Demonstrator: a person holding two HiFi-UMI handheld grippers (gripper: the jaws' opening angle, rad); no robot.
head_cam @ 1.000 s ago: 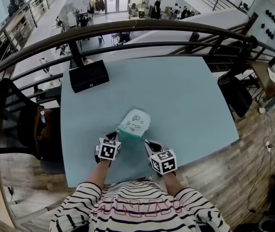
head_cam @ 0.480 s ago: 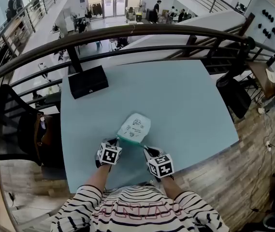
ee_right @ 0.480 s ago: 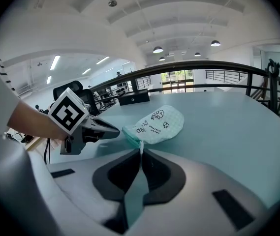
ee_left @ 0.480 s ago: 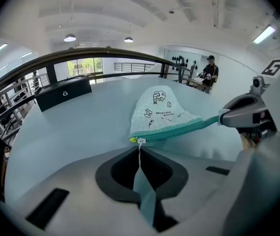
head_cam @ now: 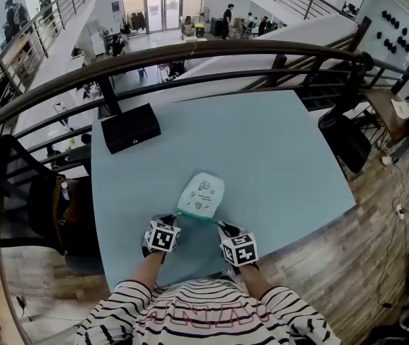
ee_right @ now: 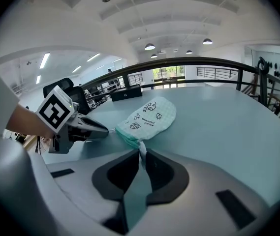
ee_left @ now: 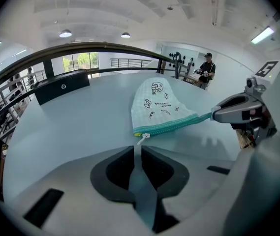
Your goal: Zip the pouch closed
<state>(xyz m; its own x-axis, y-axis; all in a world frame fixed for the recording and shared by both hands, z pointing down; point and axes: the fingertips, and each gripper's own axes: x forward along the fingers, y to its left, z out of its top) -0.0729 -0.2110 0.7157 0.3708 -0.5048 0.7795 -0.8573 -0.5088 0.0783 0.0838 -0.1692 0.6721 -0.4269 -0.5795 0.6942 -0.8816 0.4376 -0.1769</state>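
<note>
A pale checked pouch [head_cam: 200,195] with small black drawings lies on the light blue table [head_cam: 283,157]. Its teal zipper band [ee_left: 174,126] runs along the edge nearest me. My left gripper [head_cam: 175,218] is at the band's left end, jaws shut on the white zipper pull [ee_left: 142,138]. My right gripper [head_cam: 217,224] is shut on the band's right end [ee_right: 140,147]. In the left gripper view the right gripper [ee_left: 214,115] pinches the teal tail. In the right gripper view the left gripper [ee_right: 108,130] meets the pouch's left corner.
A black box [head_cam: 131,128] sits at the table's far left corner. A dark railing [head_cam: 211,49] curves behind the table. A black chair [head_cam: 14,192] stands to the left. The table's near edge is just under both grippers.
Both grippers have come down towards the table with the pouch between them. The pouch now lies flatter on the surface.
</note>
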